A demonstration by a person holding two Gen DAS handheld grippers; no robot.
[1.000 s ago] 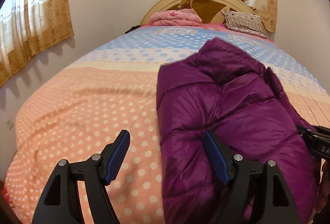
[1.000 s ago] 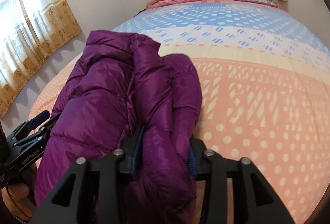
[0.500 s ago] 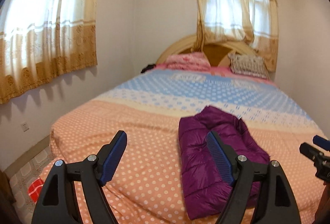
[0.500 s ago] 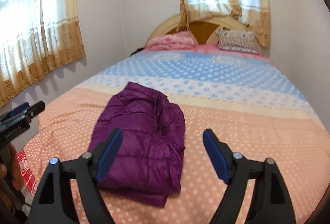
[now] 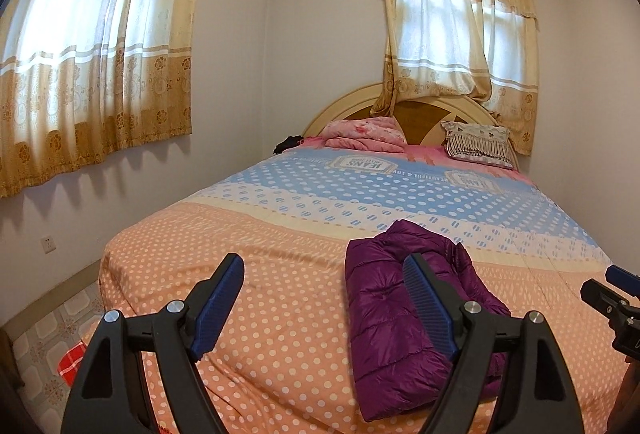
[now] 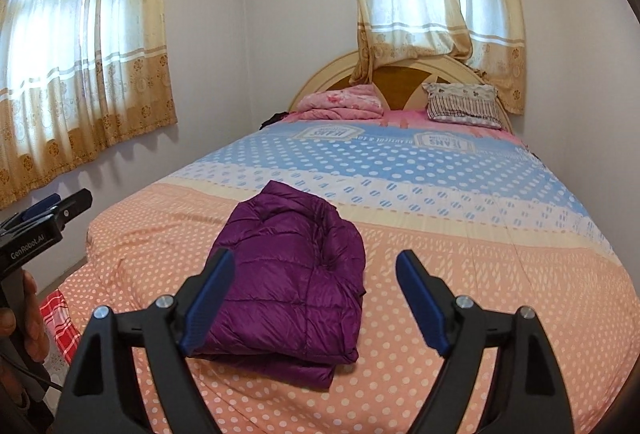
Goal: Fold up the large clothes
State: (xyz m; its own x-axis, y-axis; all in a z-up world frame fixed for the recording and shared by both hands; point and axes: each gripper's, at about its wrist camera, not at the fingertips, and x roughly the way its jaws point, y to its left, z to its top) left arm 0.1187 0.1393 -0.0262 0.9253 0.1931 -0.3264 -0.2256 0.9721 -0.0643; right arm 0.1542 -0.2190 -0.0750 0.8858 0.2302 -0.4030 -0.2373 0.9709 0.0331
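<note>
Jacket [image 6: 288, 274]: one, folded on one bed [image 6: 460, 274]; two claws, left [image 5: 324, 308] and right [image 6: 316, 304], both spread, empty.

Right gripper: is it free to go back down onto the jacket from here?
Probably yes. The right gripper is open and empty, and the folded jacket lies directly ahead on the bed with nothing between.
</note>
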